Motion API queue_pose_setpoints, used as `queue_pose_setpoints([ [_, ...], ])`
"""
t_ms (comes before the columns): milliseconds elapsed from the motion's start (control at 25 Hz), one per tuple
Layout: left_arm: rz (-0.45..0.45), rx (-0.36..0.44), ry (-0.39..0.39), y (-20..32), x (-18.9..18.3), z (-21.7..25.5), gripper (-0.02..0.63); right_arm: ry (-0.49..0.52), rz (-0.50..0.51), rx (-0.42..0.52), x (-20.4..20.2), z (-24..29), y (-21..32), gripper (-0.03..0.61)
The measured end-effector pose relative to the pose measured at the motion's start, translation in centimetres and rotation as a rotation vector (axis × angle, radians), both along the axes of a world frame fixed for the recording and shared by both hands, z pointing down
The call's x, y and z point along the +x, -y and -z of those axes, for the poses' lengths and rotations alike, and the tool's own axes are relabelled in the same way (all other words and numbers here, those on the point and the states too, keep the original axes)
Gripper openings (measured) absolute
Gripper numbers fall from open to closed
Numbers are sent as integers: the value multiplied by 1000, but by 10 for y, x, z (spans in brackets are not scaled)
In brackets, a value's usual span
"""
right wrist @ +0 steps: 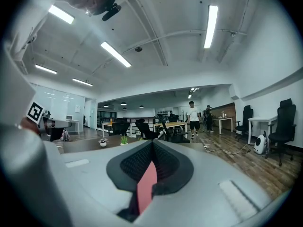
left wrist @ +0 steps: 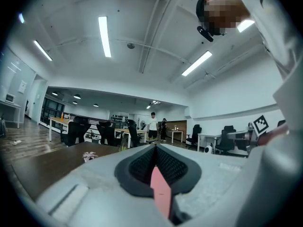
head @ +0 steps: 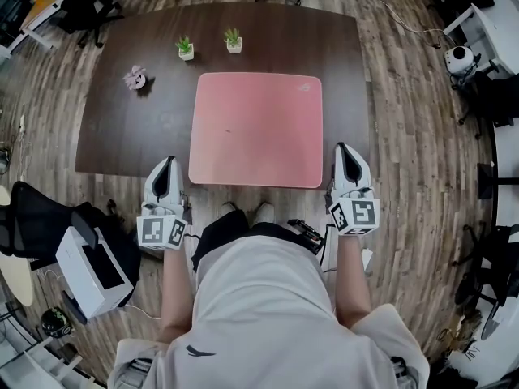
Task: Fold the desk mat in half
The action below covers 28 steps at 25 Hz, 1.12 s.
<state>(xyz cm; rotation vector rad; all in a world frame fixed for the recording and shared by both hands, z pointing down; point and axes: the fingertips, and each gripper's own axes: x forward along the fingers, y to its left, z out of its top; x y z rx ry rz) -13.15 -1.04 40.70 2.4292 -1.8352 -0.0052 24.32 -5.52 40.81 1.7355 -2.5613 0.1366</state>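
**Mat pinched at both near corners: thin bites and two pots in the way**

The left claw (left wrist: 155, 148) is pressed together on a thin pink sliver of the mat (left wrist: 161, 193). The right claw (right wrist: 152, 143) is pinching a similar sliver in its own view. From above, the two claws sit at the mat's 7 and 5 o'clock corners. The rest of the mat lies flat in the middle of the table (head: 122, 136), with its near edge along the table's 6 o'clock edge.

We judge the bites to be the weakest point. Only a little mat shows between each pair of jaws, so a quick lift or the drag of the sheet could pull a corner free. If one corner drops, the fold comes out skewed.

Uneven hands carry the same risk. If one claw rises or travels faster than the other, the near edge will land crooked on the far edge.

The far half could also slide toward 12 o'clock as we push the near half over it. That would bunch the mat instead of creasing it.

Two plants (head: 233, 40) stand just past the far edge at 11 to 12 o'clock. Overshooting with the carried edge or a claw could tip them. A small pink ornament (head: 135, 78) at 10 o'clock sits well apart from the mat, and we expect no trouble there.
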Motion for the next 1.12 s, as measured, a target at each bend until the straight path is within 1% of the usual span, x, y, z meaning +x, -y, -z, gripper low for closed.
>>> queue_pose_setpoints([
  [120,3,-4,1,3,-4,1,2,0,8,-3,-5,-1,2,-2],
  [280,-5,-21,-8,9,-10,-10,2,-1,9,-8,-14,-4,4,-2],
  [400,-28,-35,-15,19,-11,-19,2,-4,-12,-14,-13,-7,8,-2],
  [640,-70,-40,-28,49,-17,-21,2,-11,-61,-5,-15,2,22,0],
  [920,-87,-69,-45,61,-29,-43,2,-23,-85,24,-28,9,41,-1],
  [1120,-92,-68,-45,69,-34,-42,2,-34,-98,27,-31,11,44,0],
])
